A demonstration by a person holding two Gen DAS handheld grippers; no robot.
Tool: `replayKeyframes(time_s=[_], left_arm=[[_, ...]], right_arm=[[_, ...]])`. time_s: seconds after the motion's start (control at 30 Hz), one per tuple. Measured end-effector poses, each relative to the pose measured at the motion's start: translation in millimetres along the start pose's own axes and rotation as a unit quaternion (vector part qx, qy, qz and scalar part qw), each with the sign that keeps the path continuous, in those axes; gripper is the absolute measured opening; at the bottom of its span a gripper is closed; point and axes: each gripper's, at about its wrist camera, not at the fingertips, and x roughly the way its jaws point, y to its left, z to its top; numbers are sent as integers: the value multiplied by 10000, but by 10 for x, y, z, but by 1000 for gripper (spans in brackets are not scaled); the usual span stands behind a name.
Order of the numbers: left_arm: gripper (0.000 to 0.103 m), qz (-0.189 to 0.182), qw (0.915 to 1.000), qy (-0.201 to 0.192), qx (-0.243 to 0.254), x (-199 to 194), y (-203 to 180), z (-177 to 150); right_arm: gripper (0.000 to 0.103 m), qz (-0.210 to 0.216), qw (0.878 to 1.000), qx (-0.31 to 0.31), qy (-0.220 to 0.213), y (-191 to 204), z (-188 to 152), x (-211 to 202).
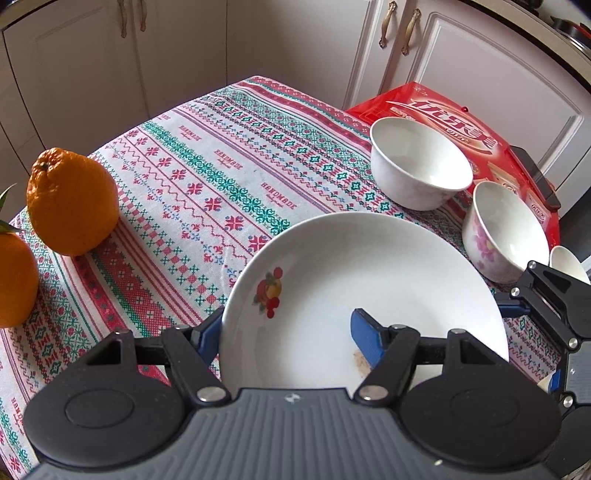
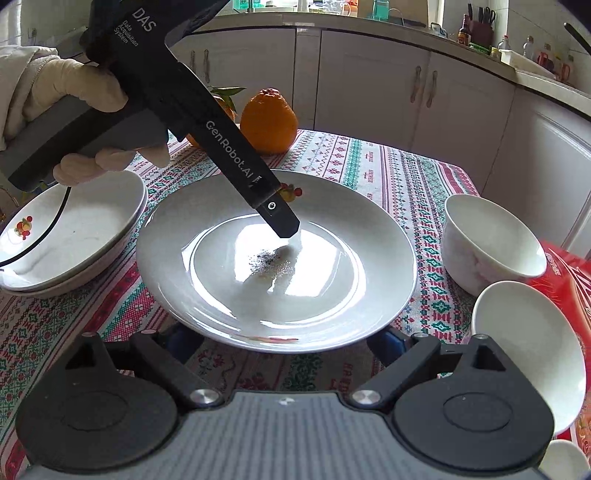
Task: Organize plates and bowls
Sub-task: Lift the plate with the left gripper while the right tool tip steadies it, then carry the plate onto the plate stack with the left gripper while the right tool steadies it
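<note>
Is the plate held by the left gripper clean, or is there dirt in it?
Dirty: the plate has dark specks and a brownish stain in its middle, near the left gripper clamped on its rim.

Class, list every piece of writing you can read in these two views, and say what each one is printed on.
"HANDMADE": tablecloth, repeated along its stripes.
"DAS" and "Data Acquisition System": left gripper, upper body.
"GenRobot.AI": same gripper, along its arm.
Large white Chinese characters: red box; not clear enough to quote.
Small print on the box's panels: too blurred to read.
Plates and bowls: fruit and flower pictures only, no writing.
</note>
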Motion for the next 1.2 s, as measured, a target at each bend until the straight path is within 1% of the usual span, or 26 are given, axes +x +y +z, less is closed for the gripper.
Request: replayKeyframes(time_s=[0.27,0.43,0.8,1.2], left_arm=[[70,118,9996,-221,-97,-283,-48,-109],[70,202,9988,-353,-258,-492,-49,-259],[70,512,9940,-638,-720,-950,53,-716],[70,716,9868,-686,-1284,-1177,227,-1289]], right_arm=[[96,2,9995,-256,-174,98,43,-152],[96,87,9987,-415,-267,195,57,-248],[96,443,9944,-855,-442,562,122,-413],[96,789,9879,-1271,-407,960,142,-414]])
